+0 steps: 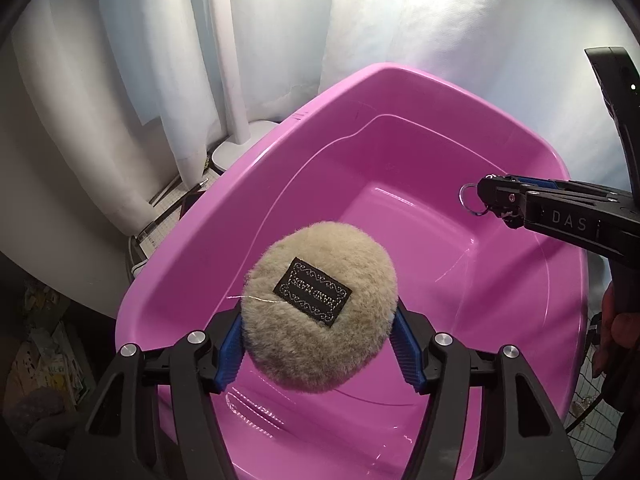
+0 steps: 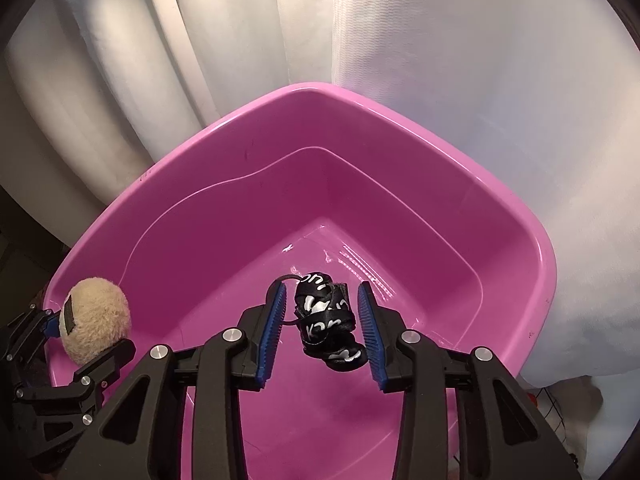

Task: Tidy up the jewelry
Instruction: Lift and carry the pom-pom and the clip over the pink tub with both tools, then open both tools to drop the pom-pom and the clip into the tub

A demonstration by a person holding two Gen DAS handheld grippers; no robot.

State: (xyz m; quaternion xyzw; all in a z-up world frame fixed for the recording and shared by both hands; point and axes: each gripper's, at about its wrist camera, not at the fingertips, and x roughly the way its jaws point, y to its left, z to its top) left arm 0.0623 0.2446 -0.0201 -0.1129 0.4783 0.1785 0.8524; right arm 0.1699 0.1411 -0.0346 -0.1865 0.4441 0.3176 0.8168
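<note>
A pink plastic tub (image 1: 400, 70) fills both views. My left gripper (image 1: 318, 312) is over its near left side with a round beige furry puff (image 1: 320, 312) bearing a black label between its blue pads. The fur only brushes the pads and the puff does not look squeezed. My right gripper (image 2: 322, 286) stands open inside the tub (image 2: 312, 88), with a rolled black strap printed in white (image 2: 328, 320) loose between its pads and a gap on either side. The strap's metal ring (image 1: 468, 198) shows beside the right gripper (image 1: 494, 200) in the left wrist view. The puff (image 2: 94, 320) appears at the tub's left rim.
White curtains (image 2: 440, 80) hang close behind the tub and drape along its right side. A white stand base (image 1: 236, 148) sits on the floor to the tub's left. A person's hand (image 1: 616, 320) holds the right gripper's handle. Clutter lies at the lower left.
</note>
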